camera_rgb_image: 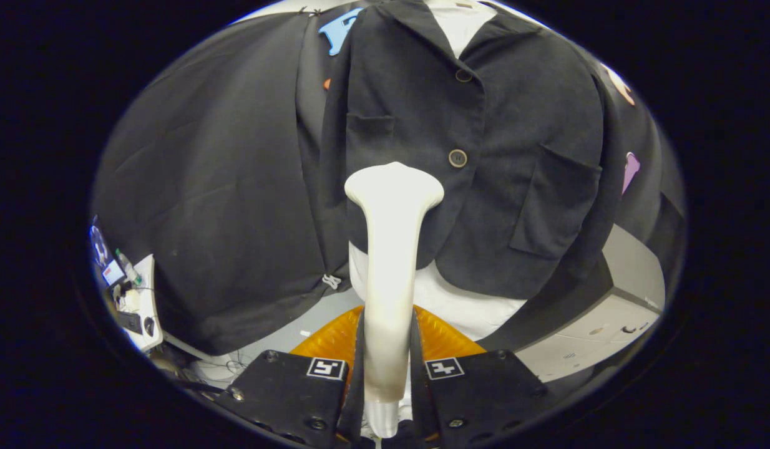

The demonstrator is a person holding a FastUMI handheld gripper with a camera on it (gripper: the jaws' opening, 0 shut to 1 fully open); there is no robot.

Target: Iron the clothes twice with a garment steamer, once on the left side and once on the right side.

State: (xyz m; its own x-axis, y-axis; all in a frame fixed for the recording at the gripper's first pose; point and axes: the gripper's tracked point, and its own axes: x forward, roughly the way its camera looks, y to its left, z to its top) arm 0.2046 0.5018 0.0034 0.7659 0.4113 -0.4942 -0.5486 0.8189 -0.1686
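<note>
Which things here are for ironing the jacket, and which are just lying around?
For the job:
- black buttoned fabric jacket on a white mannequin torso
- white plastic garment steamer, head near the jacket's front
- hand-held gripper, shut on the steamer's handle

Just lying about:
- small bottle on the white side table
- white cabinet
- orange ribbed base

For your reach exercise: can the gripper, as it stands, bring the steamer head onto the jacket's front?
Probably yes. The gripper is shut on the white steamer, whose head sits just before the dark jacket below its lower button, with nothing between them.
</note>
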